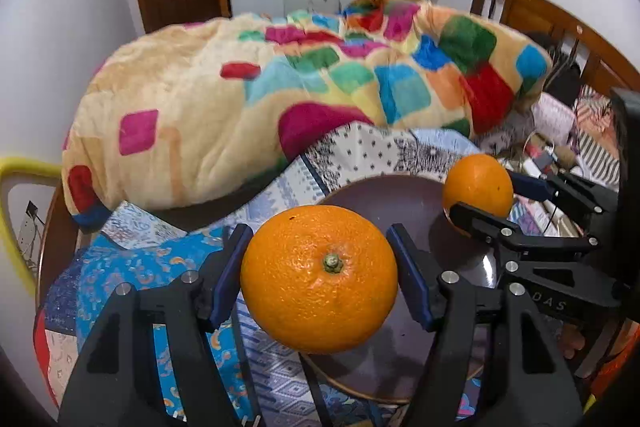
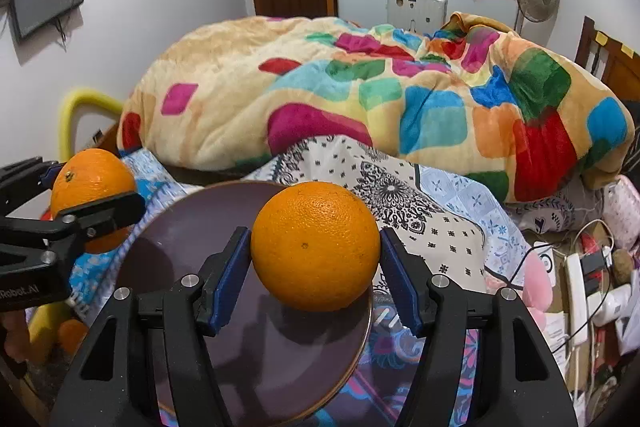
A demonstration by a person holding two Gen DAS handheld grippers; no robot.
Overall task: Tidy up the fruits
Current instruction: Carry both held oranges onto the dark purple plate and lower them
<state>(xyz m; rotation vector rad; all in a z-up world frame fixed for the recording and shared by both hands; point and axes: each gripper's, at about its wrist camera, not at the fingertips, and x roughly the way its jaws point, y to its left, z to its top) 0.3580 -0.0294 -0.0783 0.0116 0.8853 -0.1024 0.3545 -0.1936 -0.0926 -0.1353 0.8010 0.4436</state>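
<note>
My left gripper (image 1: pixel 318 259) is shut on an orange (image 1: pixel 319 279) with its green stem facing the camera, held above the left edge of a dark round plate (image 1: pixel 384 195). My right gripper (image 2: pixel 315 251) is shut on a second orange (image 2: pixel 316 245), held above the same plate (image 2: pixel 192 227). In the left wrist view the right gripper (image 1: pixel 480 199) and its orange (image 1: pixel 478 185) show at the right, over the plate's far right rim. In the right wrist view the left gripper (image 2: pixel 94 195) and its orange (image 2: pixel 90 187) show at the left, beside the plate's left rim.
The plate lies on a patterned bedsheet (image 2: pixel 420 219). A thick multicoloured blanket (image 2: pixel 360 95) is heaped behind it. A power strip and cables (image 2: pixel 576 287) clutter the right side. Another orange (image 2: pixel 70 335) lies low at the left. A wooden headboard (image 1: pixel 560 23) runs at the right.
</note>
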